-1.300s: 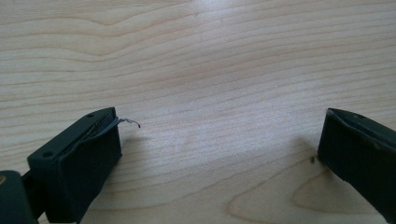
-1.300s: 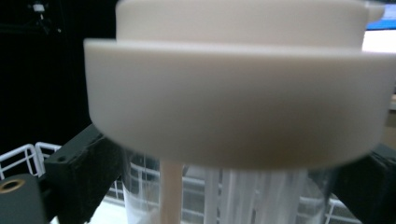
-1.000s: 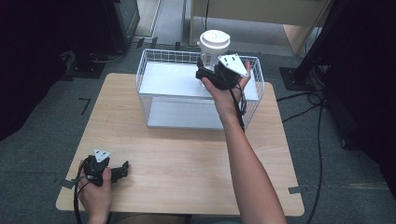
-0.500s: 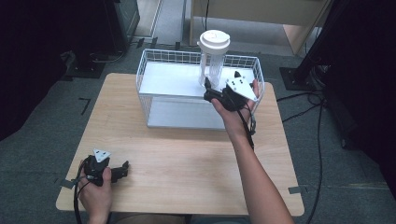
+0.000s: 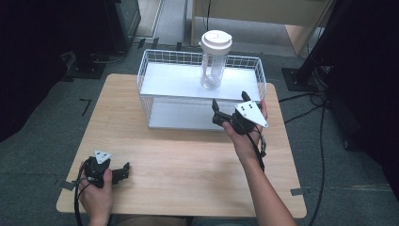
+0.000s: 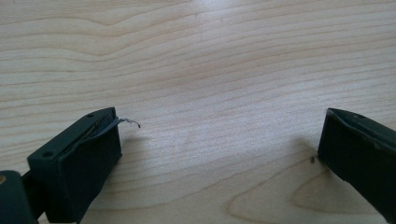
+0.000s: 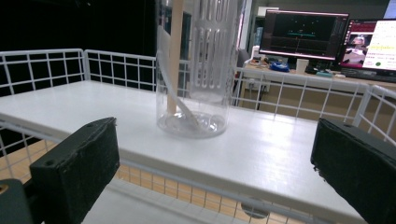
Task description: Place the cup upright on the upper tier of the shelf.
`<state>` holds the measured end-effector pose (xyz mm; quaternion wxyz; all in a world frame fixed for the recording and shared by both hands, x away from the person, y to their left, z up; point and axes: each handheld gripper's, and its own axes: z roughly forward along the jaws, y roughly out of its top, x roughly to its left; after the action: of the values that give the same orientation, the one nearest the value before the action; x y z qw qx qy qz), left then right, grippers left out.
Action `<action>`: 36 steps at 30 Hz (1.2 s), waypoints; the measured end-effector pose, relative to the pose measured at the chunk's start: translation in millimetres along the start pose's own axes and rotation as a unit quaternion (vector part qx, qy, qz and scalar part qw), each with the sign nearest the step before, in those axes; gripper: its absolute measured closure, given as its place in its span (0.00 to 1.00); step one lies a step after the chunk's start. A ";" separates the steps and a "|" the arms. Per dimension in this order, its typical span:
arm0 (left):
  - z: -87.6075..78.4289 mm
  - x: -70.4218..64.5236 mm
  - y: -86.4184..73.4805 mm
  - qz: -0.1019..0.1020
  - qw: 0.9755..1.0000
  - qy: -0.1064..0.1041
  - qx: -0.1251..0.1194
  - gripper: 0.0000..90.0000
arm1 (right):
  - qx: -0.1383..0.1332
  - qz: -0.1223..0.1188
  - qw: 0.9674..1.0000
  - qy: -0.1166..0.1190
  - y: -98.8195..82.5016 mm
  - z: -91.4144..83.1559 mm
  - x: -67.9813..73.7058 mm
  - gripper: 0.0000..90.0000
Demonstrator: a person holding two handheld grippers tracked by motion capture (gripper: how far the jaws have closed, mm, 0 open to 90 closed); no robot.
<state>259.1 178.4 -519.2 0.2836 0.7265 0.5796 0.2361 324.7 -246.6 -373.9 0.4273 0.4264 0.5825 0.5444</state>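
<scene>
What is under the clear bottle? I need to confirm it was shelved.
The clear bottle stands on the wire rack's white top shelf. A lower shelf lies beneath, mostly covered by the top one.

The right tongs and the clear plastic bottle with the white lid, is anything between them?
In the right gripper view, the white wire rack's front rim and bare white shelf lie between the open right tongs and the bottle.

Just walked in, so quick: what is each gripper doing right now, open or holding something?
Left gripper: open, holding nothing, low over the table.
Right gripper: open, holding nothing, apart from the clear bottle on the rack shelf.
</scene>
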 end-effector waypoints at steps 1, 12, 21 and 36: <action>0.0 0.0 0.0 0.000 1.000 0.000 0.000 0.00 | 0.001 -0.001 1.000 -0.001 -2.2 -2.8 -0.6 0.01; -0.1 -0.3 0.1 0.003 1.000 -0.002 0.001 0.00 | 0.018 -0.006 1.000 0.002 -29.6 -35.2 -8.0 0.01; -0.2 -0.4 0.0 0.003 1.000 -0.003 0.002 0.00 | 0.037 0.005 0.999 -0.021 -54.8 -58.7 -26.9 0.01; -0.2 -0.4 0.1 0.002 1.000 -0.003 0.001 0.00 | 0.073 0.022 0.995 -0.069 -92.0 -97.8 -66.8 0.01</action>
<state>258.8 178.0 -519.0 0.2839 0.7288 0.5777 0.2336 245.9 -341.3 -459.4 0.4219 0.5059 0.5804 0.4788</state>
